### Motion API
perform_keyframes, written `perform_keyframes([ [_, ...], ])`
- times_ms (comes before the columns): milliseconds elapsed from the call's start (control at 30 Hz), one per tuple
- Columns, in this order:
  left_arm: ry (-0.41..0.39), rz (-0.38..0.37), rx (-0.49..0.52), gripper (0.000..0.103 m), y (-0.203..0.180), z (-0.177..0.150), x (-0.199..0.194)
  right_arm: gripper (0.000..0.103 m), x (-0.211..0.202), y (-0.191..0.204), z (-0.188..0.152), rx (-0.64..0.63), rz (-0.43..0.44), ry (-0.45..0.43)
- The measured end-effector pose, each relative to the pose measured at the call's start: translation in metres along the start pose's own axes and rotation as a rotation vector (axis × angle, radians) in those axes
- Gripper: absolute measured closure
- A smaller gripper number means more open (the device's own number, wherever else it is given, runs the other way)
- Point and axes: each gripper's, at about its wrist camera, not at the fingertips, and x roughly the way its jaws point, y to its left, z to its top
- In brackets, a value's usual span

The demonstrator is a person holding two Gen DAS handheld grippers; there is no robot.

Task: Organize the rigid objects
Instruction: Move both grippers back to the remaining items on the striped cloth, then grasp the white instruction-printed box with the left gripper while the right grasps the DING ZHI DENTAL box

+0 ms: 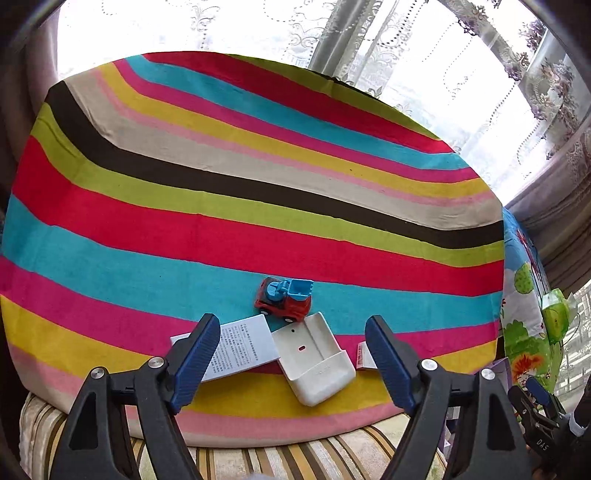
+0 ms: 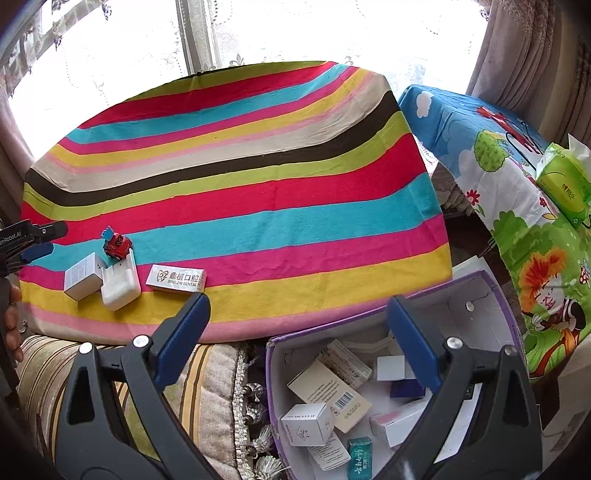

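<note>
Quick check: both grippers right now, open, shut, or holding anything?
Left gripper: open, holding nothing.
Right gripper: open, holding nothing.

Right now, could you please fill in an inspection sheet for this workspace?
Surface: striped cloth over a table, mostly bare.
Job's things: toy truck, white box, white holder and silver dental box grouped near the cloth's front edge; purple bin beside the table already holds several small boxes.
Clutter: green tissue pack on the cartoon-print cloth.
Grippers: left gripper jaws wide apart, nothing between them, above the holder; right gripper jaws apart and empty, over the bin's edge.
Cables: nothing seen.
Surroundings: lace curtains, bright window, striped cushion below the table.
</note>
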Motion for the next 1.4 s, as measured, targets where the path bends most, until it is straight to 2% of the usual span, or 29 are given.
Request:
perform_keyframes([
  [200,0.044,0.068,-0.083,0.013,0.024,-0.003,0.02,0.006,0.012,0.033,0.01,-0.046,0.023,0.024],
  [267,0.063,0.094,-0.096,0.007,0.028,-0.006,0.028,0.006,0.019,0.045,0.014,-0.057,0.042,0.038],
  [433,0.091,0.138,-0.124,0.0,0.037,-0.008,0.04,0.006,0.037,0.073,0.022,-0.08,0.067,0.064],
  [800,0.171,0.188,-0.136,0.0,0.045,-0.016,0.072,0.006,0.088,0.101,0.025,-0.011,0.092,0.175],
  [900,0.175,0.173,-0.133,0.0,0.046,-0.018,0.077,0.006,0.099,0.107,0.024,-0.006,0.085,0.198],
  [1400,0.193,0.164,-0.091,0.001,0.047,-0.023,0.089,0.006,0.133,0.135,0.015,-0.073,0.045,0.269],
])
